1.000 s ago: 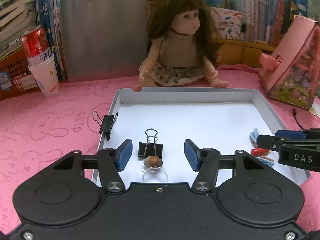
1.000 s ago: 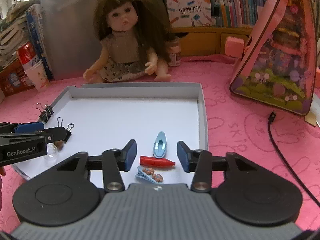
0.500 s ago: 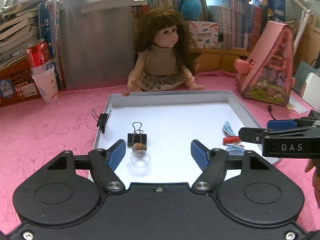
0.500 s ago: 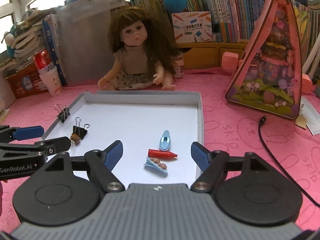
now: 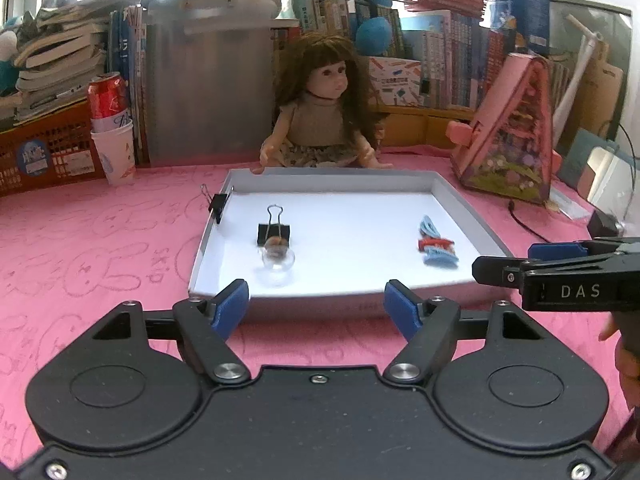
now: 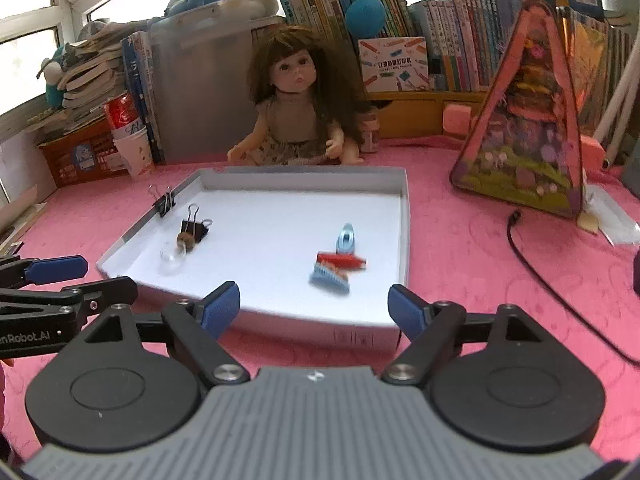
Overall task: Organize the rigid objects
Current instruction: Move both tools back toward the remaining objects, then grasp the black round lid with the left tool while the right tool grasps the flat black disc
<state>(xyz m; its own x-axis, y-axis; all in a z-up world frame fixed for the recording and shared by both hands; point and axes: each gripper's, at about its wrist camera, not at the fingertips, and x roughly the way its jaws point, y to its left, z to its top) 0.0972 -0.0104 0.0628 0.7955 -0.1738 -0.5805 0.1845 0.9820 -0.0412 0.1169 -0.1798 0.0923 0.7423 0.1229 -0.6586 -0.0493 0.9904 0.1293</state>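
Both were empty: the left gripper (image 5: 316,304) and the right gripper (image 6: 314,306) hung short of the near rim of the white tray (image 6: 404,240), jaws opening on nothing. Inside lay a binder clip (image 5: 274,232) touching a small glass bottle (image 5: 276,262) at left, and hair clips (image 6: 338,264) piled at right. The risk: that round bottle could roll if nudged, and overlapping hair clips could come up together.

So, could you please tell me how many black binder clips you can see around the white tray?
2. One binder clip is clamped onto the white tray's left rim; the other binder clip lies inside the tray near that side, beside a small corked glass bottle. None seem hidden.
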